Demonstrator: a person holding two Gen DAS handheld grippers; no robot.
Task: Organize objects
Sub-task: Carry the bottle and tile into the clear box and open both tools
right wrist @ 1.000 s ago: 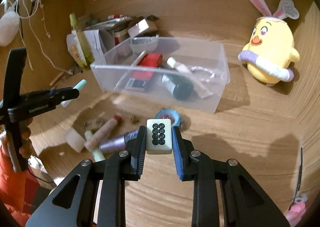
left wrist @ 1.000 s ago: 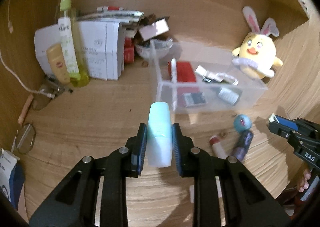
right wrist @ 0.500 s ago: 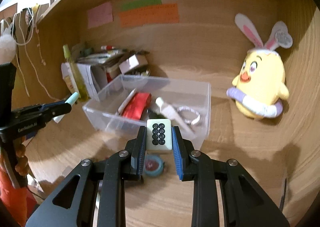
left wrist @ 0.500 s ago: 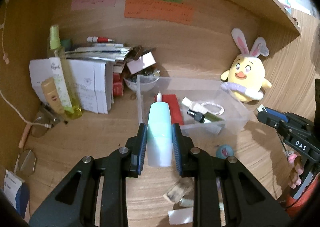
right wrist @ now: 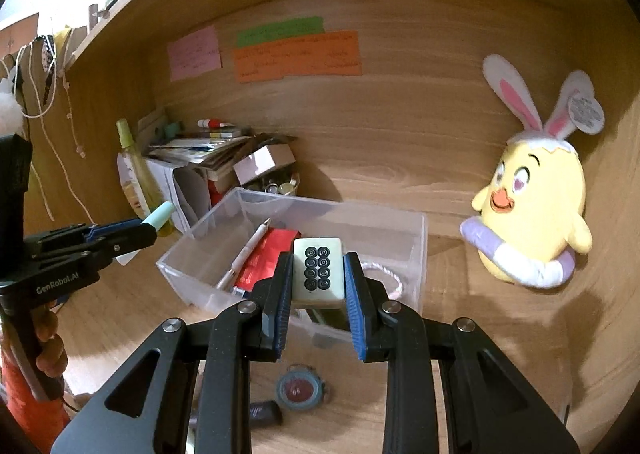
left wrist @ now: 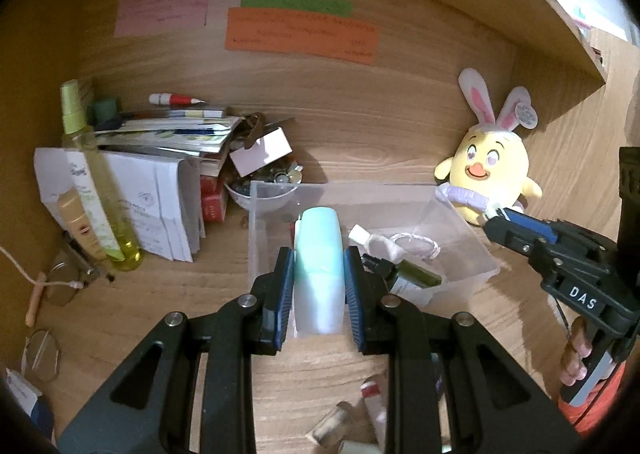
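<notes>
My left gripper [left wrist: 319,262] is shut on a pale mint tube [left wrist: 319,270], held above the near left part of the clear plastic bin [left wrist: 460,225]. My right gripper [right wrist: 319,274] is shut on a cream mahjong tile [right wrist: 319,269] with black rings, raised over the bin's [right wrist: 416,254] near wall. The bin holds a red packet [right wrist: 272,250], a white pen [right wrist: 248,254], a dark green bottle [left wrist: 412,276] and a white bracelet [left wrist: 416,242]. Each gripper also shows in the other's view: the right gripper [left wrist: 494,221] and the left gripper [right wrist: 150,225] with the mint tube [right wrist: 162,213].
A yellow chick plush [right wrist: 536,213] stands right of the bin. At back left are stacked papers [left wrist: 160,189], a yellow-green spray bottle [left wrist: 92,181] and a small bowl [left wrist: 266,193]. Loose items lie on the desk in front: a round blue-rimmed thing [right wrist: 300,392], small tubes [left wrist: 372,402].
Both grippers have risen and come nearer the bin, carrying the mint tube and the tile. The views have tilted up, so the back wall's notes now show and the desk clutter has dropped low.
</notes>
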